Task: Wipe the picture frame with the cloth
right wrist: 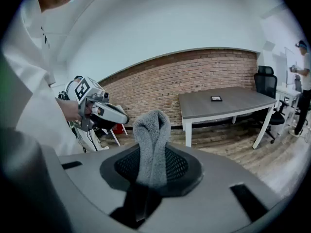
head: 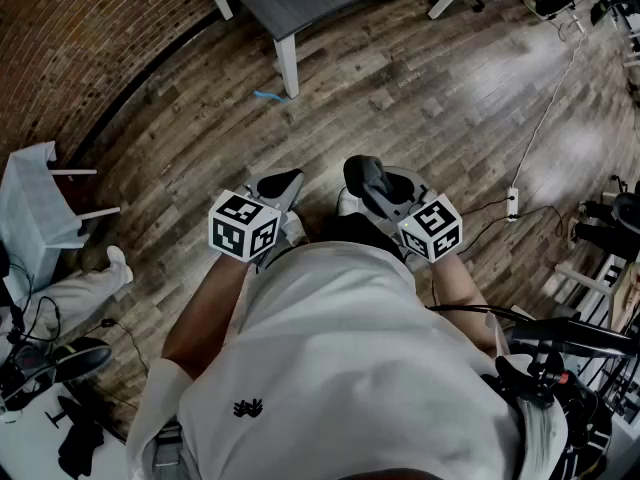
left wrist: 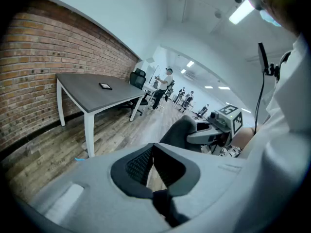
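Grey cloth (right wrist: 152, 135) upright (folded over), clenched in right gripper (right wrist: 151, 171), left gripper (left wrist: 152, 165) closed, empty

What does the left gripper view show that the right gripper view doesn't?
Only the left gripper view: the left gripper seen along its jaws, shut and empty, and a distant cluster of people. Only the right gripper view: the right gripper seen along its jaws, shut on a grey fluffy cloth. Both: the grey-topped, white-legged table by the brick wall, a small dark flat object on it.
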Tool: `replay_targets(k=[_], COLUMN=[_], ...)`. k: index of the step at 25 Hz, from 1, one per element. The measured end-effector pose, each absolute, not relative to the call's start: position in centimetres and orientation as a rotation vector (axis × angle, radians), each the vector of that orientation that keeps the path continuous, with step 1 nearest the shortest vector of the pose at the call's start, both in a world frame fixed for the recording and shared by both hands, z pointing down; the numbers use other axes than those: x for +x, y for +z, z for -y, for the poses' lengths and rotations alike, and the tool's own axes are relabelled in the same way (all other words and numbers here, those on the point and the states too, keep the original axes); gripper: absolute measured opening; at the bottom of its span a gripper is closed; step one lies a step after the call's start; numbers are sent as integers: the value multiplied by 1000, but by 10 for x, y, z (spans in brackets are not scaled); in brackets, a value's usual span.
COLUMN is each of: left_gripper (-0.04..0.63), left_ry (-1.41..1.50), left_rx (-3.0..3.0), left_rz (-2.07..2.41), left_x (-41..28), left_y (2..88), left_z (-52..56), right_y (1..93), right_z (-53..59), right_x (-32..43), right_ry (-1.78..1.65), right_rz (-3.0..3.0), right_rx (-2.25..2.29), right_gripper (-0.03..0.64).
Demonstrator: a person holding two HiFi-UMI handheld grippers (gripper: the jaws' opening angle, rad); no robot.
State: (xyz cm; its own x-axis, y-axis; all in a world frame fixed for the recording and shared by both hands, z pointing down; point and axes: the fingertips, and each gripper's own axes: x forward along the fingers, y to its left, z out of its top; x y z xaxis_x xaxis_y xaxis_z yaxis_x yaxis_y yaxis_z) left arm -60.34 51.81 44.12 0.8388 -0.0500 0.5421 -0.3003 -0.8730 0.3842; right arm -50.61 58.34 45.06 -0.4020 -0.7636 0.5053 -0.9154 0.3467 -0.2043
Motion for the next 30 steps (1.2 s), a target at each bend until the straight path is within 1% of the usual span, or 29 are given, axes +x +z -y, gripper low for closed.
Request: replay_targets(k=[3, 8, 12, 17, 21, 24, 30], left_gripper=[12, 12, 12, 14, 15, 32, 46], left_ry=[760, 779, 735, 733, 749, 709, 628], left_rx=[2552, 2557, 2578, 2537, 2539, 2515, 2515], left_rz=[260, 287, 318, 324, 321, 332, 388], left_x=[-571, -507, -445, -392, -353, -309, -227], left_y=[434, 430, 423, 434, 455, 466, 443], left_z=[-519, -515, -494, -456, -394, -331, -182], right_y=[446, 444, 450, 459, 472, 471, 435], right_z=[-591, -594, -581, -551, -499, -448, -317], right_x=[-475, -397, -335, -285, -241, -199, -130], right_ry=[657, 644, 680, 730, 727, 748, 695], right_rz=[2297, 2287, 2288, 2318, 2292, 2254, 2223], right_rx=[1484, 1513, 1548, 1567, 1603, 1652, 1608], right_gripper=[106, 106, 106, 109, 110, 110, 110])
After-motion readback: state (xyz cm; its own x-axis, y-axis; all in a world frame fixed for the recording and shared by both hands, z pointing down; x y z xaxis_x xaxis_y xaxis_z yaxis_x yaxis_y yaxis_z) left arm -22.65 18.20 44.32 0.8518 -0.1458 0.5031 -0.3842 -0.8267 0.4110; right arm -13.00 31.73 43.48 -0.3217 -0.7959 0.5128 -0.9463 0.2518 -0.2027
